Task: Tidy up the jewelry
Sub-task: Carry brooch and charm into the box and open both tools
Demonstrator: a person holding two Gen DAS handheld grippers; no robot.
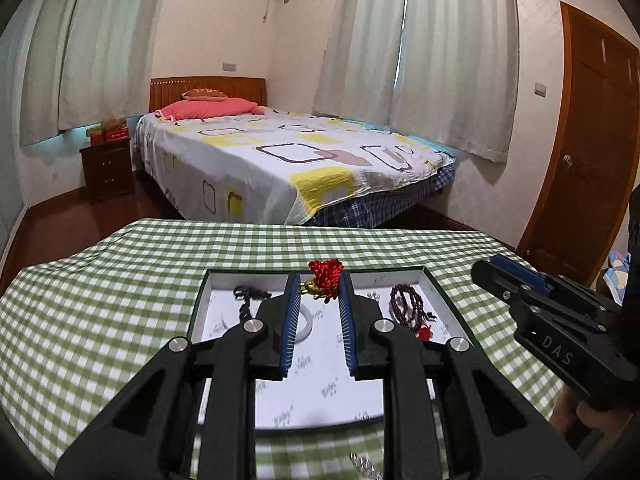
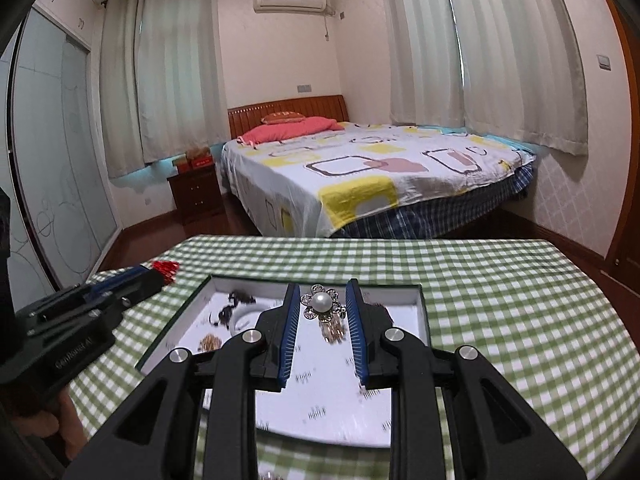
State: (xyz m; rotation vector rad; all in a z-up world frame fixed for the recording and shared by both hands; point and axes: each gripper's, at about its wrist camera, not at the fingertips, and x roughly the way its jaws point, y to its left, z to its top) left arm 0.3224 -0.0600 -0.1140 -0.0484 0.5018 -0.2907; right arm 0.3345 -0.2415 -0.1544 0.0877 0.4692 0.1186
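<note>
Hovering over a shallow white-lined box [image 1: 436, 284] on a green-checked table [image 1: 100, 280], the left tool [image 1: 320, 285] pinches a red knotted charm with a gold bead [image 1: 325, 274] between its blue-padded tips, just above the box's far rim. In the right wrist view, the right tool [image 2: 322, 300] grips a pearl flower brooch with gold tassels [image 2: 323, 303] over the middle of the same box [image 2: 422, 300].

Inside the box, seen from the left tool, a dark beaded bracelet with a red tassel [image 1: 410, 308] lies at 2 o'clock, a black cord piece [image 1: 246, 296] at 10 o'clock, and a white bangle [image 1: 308, 322] sits between the tool's fingers. The right view adds a small gold cluster [image 2: 210, 343] near the box's 8 o'clock edge.

Beyond the table stands a bed [image 1: 280, 160] with a patterned sheet, at 12 o'clock.
</note>
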